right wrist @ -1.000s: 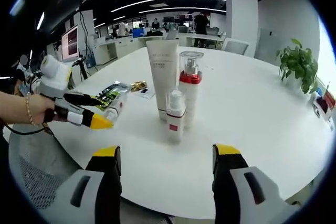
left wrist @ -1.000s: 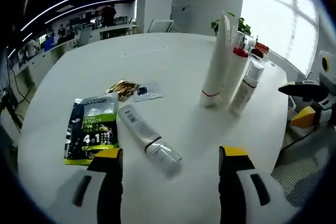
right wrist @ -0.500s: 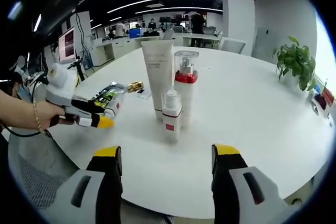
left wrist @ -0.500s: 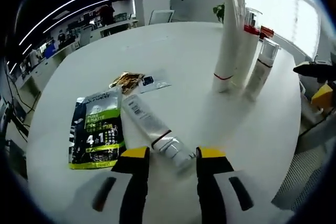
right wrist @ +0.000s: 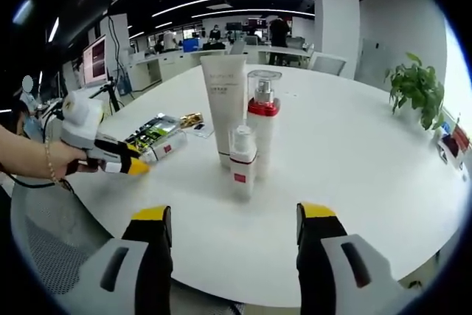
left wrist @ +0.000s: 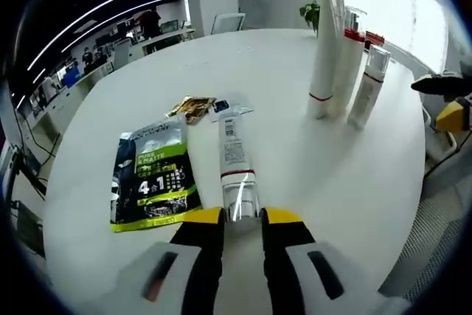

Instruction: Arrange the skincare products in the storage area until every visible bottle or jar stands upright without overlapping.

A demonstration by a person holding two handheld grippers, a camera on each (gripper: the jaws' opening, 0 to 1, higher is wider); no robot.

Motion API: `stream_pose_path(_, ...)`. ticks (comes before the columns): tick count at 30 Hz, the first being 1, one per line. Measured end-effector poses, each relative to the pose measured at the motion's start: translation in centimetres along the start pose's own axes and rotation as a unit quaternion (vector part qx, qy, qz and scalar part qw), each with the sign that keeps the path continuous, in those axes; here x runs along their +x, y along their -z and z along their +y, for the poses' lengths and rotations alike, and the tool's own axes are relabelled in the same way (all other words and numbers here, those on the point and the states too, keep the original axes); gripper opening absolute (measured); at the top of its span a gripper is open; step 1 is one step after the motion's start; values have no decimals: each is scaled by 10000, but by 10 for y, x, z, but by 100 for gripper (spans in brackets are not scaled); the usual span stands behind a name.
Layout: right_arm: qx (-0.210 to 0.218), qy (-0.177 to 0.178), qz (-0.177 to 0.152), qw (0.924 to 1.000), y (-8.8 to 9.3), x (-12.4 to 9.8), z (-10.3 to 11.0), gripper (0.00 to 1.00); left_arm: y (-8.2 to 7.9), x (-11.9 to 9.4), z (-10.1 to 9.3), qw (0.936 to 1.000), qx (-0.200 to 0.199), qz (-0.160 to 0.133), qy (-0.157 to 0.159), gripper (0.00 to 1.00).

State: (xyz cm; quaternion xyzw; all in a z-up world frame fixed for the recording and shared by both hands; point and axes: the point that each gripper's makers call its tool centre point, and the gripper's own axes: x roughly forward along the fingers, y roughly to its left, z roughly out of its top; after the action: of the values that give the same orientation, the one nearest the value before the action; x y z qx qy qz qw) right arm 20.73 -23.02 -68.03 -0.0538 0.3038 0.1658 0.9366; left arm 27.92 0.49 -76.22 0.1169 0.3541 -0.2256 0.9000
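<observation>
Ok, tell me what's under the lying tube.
The tube lies on the bare white table, its clear cap between the left gripper. Beneath it is hidden.

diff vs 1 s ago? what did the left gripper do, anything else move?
The left gripper went from wide open to closed on the clear cap end of the lying tube, which swung to point straight along the jaws. The right gripper stayed open and idle. The three upright bottles, the green sachet and the small packets kept their places on the white table.
</observation>
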Motion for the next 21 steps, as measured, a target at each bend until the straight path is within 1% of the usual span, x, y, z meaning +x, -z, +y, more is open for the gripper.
stream_pose_path(4,-56,-26,-24,10000,-1,-1,2,68,-5,-8,-5,9998,112,-115,95,18)
stream_pose_path(11,-89,-125,-100,9998,-4,-2,6,64,-14,-24,-1,9991,193,-301,206,18)
stream_pose_path(13,-121,-227,-127,9996,-5,-2,10,60,-15,-28,0,9989,253,-328,218,18)
stream_pose_path(14,-135,-262,-120,9995,-4,-1,12,58,-18,-33,-1,9985,338,-367,235,18)
stream_pose_path(15,-184,-354,-108,9991,-4,-2,16,55,-20,-37,-1,9983,370,-385,249,18)
stream_pose_path(17,-292,-421,-129,9986,-5,-1,20,52,-22,-41,-1,9979,424,-432,245,18)
stream_pose_path(19,-345,-421,-108,9985,-5,-1,21,52,-26,-50,-3,9970,547,-468,267,18)
stream_pose_path(21,-336,-442,-124,9984,-5,-1,21,52,-28,-53,-4,9964,614,-490,313,18)
